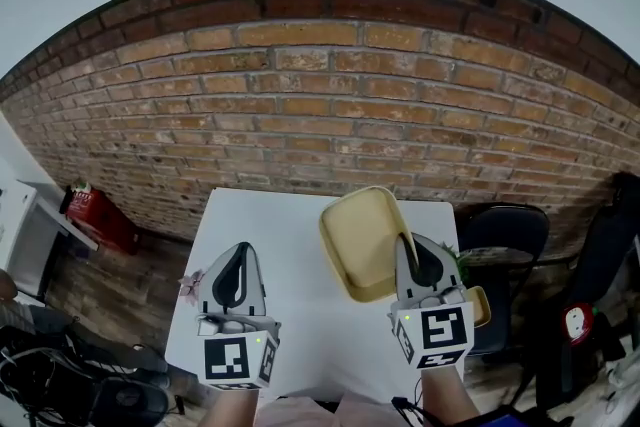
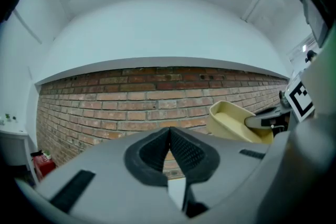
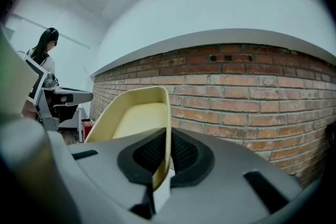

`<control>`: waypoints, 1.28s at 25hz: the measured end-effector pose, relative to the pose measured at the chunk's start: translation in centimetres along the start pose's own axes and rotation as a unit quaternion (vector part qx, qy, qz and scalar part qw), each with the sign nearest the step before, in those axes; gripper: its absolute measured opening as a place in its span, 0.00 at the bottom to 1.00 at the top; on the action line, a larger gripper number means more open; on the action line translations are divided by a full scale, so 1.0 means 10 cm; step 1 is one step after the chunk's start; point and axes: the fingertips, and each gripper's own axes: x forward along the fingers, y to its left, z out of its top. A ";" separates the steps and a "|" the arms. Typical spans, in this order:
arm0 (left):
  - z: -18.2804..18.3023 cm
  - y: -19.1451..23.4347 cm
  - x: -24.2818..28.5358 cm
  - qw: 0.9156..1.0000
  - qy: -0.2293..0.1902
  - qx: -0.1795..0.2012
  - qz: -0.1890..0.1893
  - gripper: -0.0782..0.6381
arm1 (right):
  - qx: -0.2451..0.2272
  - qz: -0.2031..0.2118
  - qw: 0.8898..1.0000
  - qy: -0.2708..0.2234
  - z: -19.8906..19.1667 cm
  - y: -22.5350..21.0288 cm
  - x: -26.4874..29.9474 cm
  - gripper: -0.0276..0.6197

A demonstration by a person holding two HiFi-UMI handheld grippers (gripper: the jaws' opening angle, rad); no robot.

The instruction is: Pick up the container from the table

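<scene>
The right gripper (image 1: 405, 250) is pinching its jaws narrowly on one thin side wall of the cream container (image 1: 362, 240). The wall is running between the two black pads, while the open tray is spreading to the left of the jaws and ahead of them, toward the brick wall (image 1: 320, 95). The container is hanging tilted on edge over the white table (image 1: 290, 315), and the left gripper (image 1: 240, 255) is keeping apart from it, jaws pressing together on nothing.
</scene>
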 end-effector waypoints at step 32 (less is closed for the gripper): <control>0.26 -0.14 0.10 0.999 -0.030 0.000 -0.017 0.12 | -0.023 -0.030 0.998 -0.057 0.41 -0.14 -0.15 0.05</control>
